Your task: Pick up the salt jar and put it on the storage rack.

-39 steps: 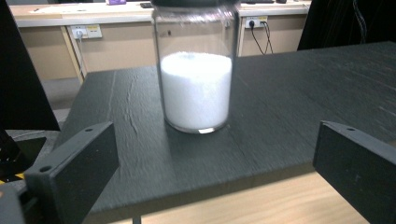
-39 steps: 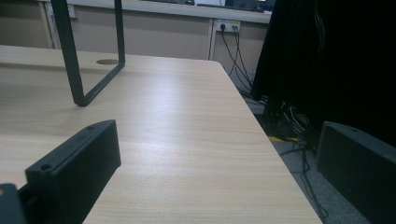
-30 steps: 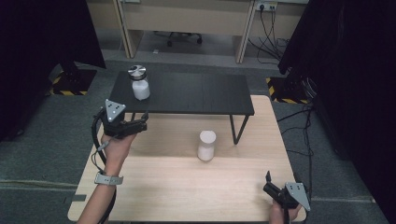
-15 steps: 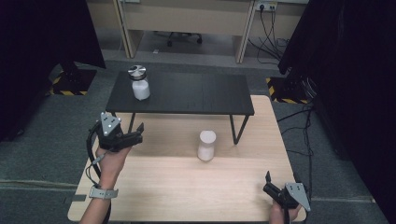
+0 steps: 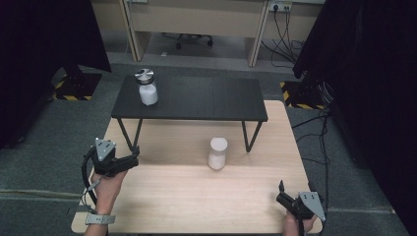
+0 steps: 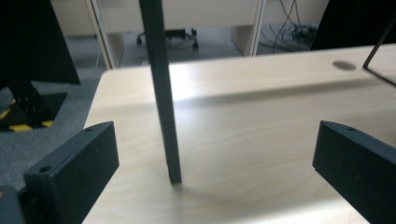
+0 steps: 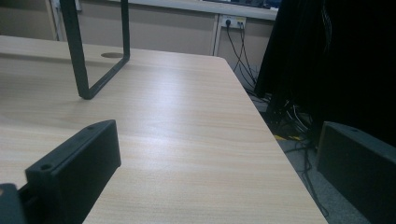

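A white jar with a silver lid [image 5: 146, 88] stands on the left end of a low black shelf [image 5: 206, 98]. In front of the shelf, a white cylinder [image 5: 217, 153] stands on the wooden table [image 5: 196, 196]. My left gripper [image 5: 132, 158] hovers at the table's left side, open and holding nothing. In the left gripper view, the left gripper [image 6: 215, 154] has the shelf's black leg [image 6: 161, 93] standing just ahead between its jaws, not touching them. My right gripper [image 5: 282, 191] rests at the front right corner; its own view shows the right gripper [image 7: 215, 154] open and empty.
The shelf's other leg [image 7: 77, 56] stands ahead and to the left in the right gripper view. Black curtains [image 5: 364, 73] flank both sides. Cables [image 5: 322, 128] lie on the floor to the right. A desk [image 5: 196, 19] stands behind the table.
My left gripper has drawn back from near the shelf's left front corner toward the person and down to the table's left edge. The right gripper has stayed put.
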